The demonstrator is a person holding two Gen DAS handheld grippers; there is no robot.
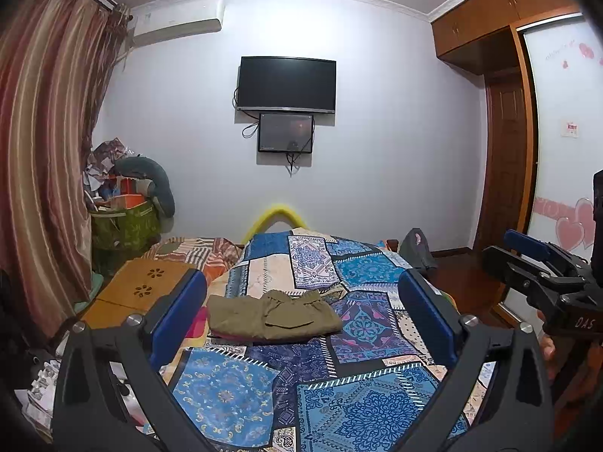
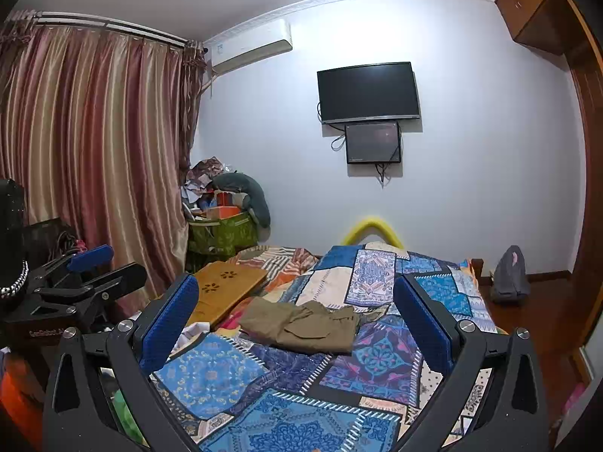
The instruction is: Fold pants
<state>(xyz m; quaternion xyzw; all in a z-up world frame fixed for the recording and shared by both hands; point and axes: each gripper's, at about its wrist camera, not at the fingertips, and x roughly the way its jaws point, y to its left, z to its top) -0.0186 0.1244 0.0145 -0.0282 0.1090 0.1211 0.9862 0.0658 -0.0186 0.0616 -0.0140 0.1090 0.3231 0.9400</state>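
Observation:
Olive-khaki pants (image 1: 273, 316) lie folded into a compact rectangle on the patchwork blue bedspread (image 1: 339, 395), waistband toward the far side. They also show in the right wrist view (image 2: 305, 326). My left gripper (image 1: 301, 301) is open and empty, held above the bed short of the pants. My right gripper (image 2: 296, 307) is open and empty, also raised short of the pants. The right gripper shows at the right edge of the left wrist view (image 1: 527, 260); the left gripper shows at the left of the right wrist view (image 2: 98, 267).
A wooden lap desk (image 1: 143, 286) lies on the bed's left side. A striped curtain (image 2: 94, 150) and a green bin of clutter (image 2: 222, 231) stand left. A grey bag (image 2: 510, 275) sits on the floor right. A TV (image 1: 286, 84) hangs on the far wall.

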